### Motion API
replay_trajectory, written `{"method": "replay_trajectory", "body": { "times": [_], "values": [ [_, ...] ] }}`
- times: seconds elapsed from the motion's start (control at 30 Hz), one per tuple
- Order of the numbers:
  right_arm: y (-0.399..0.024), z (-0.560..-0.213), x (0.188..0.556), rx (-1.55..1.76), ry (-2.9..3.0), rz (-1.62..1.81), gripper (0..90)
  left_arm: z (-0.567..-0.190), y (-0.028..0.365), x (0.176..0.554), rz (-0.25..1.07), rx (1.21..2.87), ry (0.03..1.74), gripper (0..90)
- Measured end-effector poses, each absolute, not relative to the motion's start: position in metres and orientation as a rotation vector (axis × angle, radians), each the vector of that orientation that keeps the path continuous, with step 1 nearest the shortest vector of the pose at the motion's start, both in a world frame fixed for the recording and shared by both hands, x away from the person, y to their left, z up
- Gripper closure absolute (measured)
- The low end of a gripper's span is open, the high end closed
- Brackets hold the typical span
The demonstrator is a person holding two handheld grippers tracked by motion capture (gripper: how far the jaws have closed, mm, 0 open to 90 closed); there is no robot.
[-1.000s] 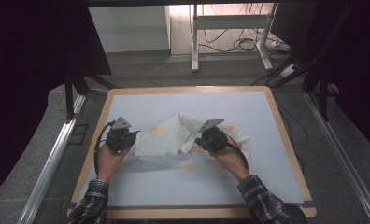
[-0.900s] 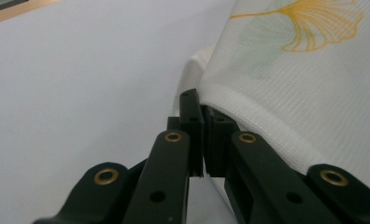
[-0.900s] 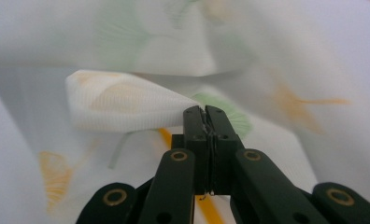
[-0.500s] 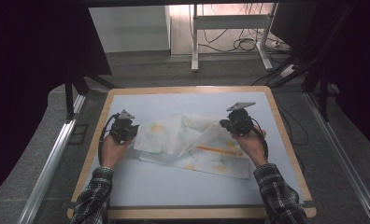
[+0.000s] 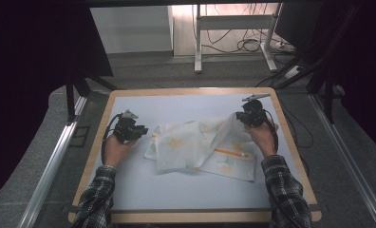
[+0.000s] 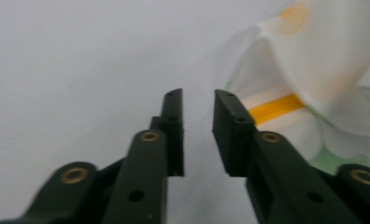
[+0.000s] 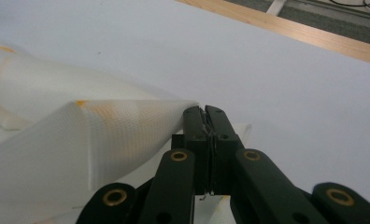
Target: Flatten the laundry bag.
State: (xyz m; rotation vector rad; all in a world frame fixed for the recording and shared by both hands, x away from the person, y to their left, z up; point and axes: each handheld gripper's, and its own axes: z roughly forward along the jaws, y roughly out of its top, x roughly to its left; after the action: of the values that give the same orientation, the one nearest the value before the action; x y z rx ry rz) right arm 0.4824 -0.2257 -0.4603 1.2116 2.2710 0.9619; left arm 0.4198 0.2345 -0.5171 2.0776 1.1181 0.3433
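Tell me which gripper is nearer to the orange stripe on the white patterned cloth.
Right. The right gripper is shut on the white patterned cloth, just behind the orange stripe. The left gripper is open beside the cloth's far left edge, not touching it.

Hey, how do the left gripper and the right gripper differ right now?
The left gripper has its jaws apart with nothing between them; the right gripper has its jaws shut on a corner of the cloth. The left one sits just off the cloth's left edge, over the bare mat; the right one holds its corner lifted at the cloth's far right. Both are black, two-jawed and hand-held.
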Motion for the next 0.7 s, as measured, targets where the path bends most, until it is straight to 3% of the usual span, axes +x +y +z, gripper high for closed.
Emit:
{"method": "replay_trajectory", "body": {
  "times": [0.17,0.27,0.33,0.43,0.5,0.7],
  "values": [
    [-0.231,-0.468,0.482,1.217,2.275,0.959,88.2,-0.525,0.225,0.415,0.239,2.096,1.059,42.3],
    [-0.236,-0.471,0.479,1.224,2.270,0.978,88.1,-0.535,0.212,0.415,0.244,2.177,1.053,39.4],
    [-0.238,-0.471,0.477,1.222,2.270,0.987,88.1,-0.536,0.202,0.411,0.329,2.233,1.016,45.3],
    [-0.240,-0.470,0.473,1.215,2.272,1.001,88.0,-0.535,0.198,0.407,0.312,2.241,1.003,75.7],
    [-0.241,-0.470,0.470,1.208,2.277,1.008,87.9,-0.533,0.197,0.403,0.294,2.258,0.996,86.5],
    [-0.244,-0.467,0.454,1.156,2.320,1.030,87.7,-0.525,0.202,0.371,0.202,2.314,0.986,88.2]
  ]
}}
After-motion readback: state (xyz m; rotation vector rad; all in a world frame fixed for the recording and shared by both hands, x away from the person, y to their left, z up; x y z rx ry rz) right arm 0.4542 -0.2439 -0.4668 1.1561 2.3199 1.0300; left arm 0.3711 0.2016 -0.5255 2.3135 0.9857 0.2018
